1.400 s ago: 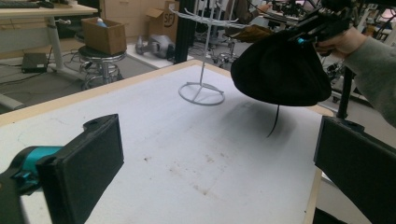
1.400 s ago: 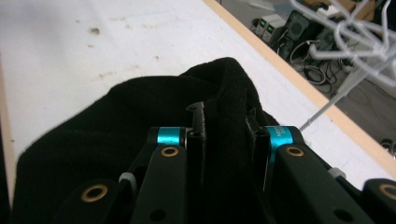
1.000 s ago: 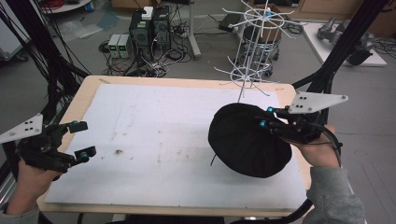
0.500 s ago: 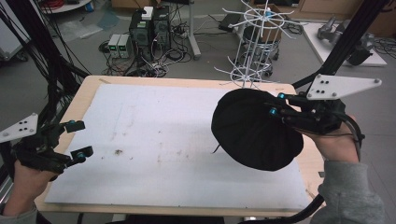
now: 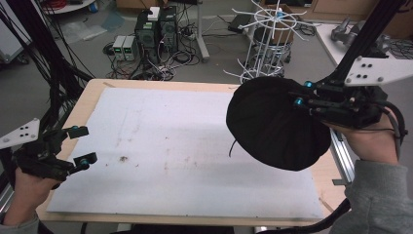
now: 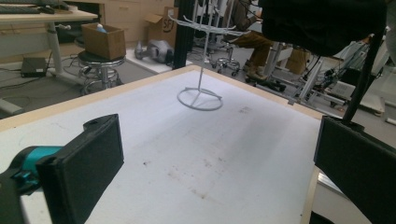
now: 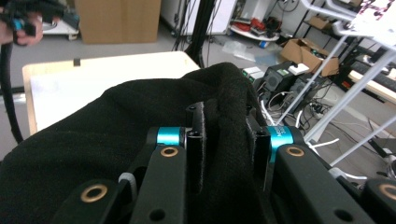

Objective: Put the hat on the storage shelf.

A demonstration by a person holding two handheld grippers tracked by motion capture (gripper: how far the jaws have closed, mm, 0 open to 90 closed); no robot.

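A black cloth hat (image 5: 272,124) hangs in the air over the right side of the table, lifted off the white mat (image 5: 185,146). My right gripper (image 5: 299,95) is shut on a fold of the black hat (image 7: 224,135), its jaws pinching the fabric between them. A thin cord dangles from the hat's left edge. My left gripper (image 5: 80,145) rests low at the table's left edge, open, with nothing between its pads (image 6: 88,163). The white wire hat stand (image 5: 270,39) rises at the table's far right; its ring base (image 6: 200,99) sits on the mat.
The mat bears a few small brown stains (image 5: 122,158). Black frame poles stand at the left and at the far right. Beyond the table lie cables and electronics boxes (image 5: 156,29) on the floor. A metal rail (image 5: 341,151) runs along the table's right edge.
My right gripper has risen with the hat, which has left the table and now hangs clear above it. My left gripper has stayed where it was.
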